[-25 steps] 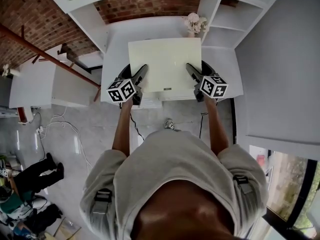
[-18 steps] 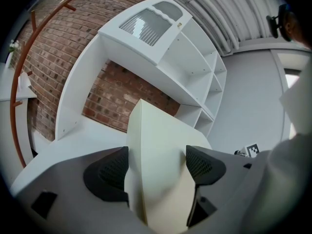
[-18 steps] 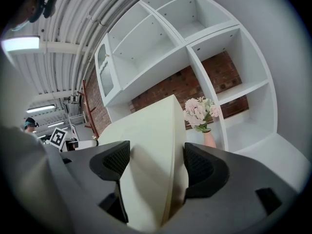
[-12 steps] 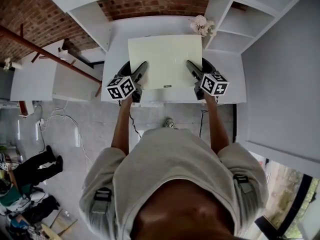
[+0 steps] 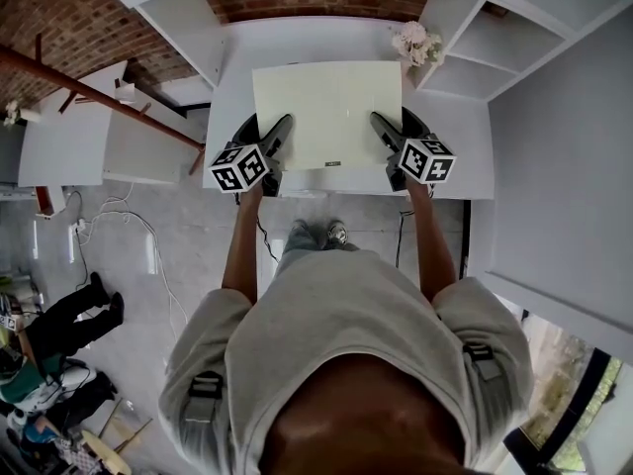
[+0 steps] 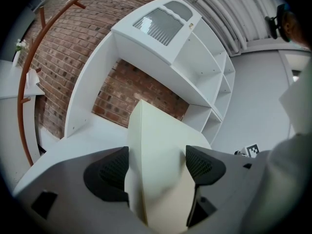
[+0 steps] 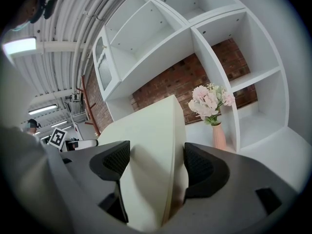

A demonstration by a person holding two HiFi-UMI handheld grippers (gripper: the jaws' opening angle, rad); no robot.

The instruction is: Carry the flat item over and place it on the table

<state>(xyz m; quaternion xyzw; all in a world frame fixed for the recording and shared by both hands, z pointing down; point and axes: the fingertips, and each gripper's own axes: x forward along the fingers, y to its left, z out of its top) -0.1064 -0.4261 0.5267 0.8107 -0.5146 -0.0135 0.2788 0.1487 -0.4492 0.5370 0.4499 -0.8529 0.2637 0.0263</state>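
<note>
Starting on my left: the left gripper [image 5: 277, 139] has its jaws clamped across the left edge of the cream panel [image 5: 327, 113], one pad on each face, biting near the panel's 8 o'clock corner. The panel sits dead ahead at 12 o'clock, held roughly level over the white table [image 5: 297, 40], with its long axis running 9 to 3 between my two grippers. I can't tell whether it touches the top. It looks plain, pale, thin and stiff, with a small dark mark at the near edge. At 4 o'clock, the right gripper [image 5: 384, 135] is closed on the right edge the same way. Both grips are equally near, so I reckon the lowering must be even. The flower vase [image 5: 416, 44] stands just off the 1 o'clock corner, so mind that.
</note>
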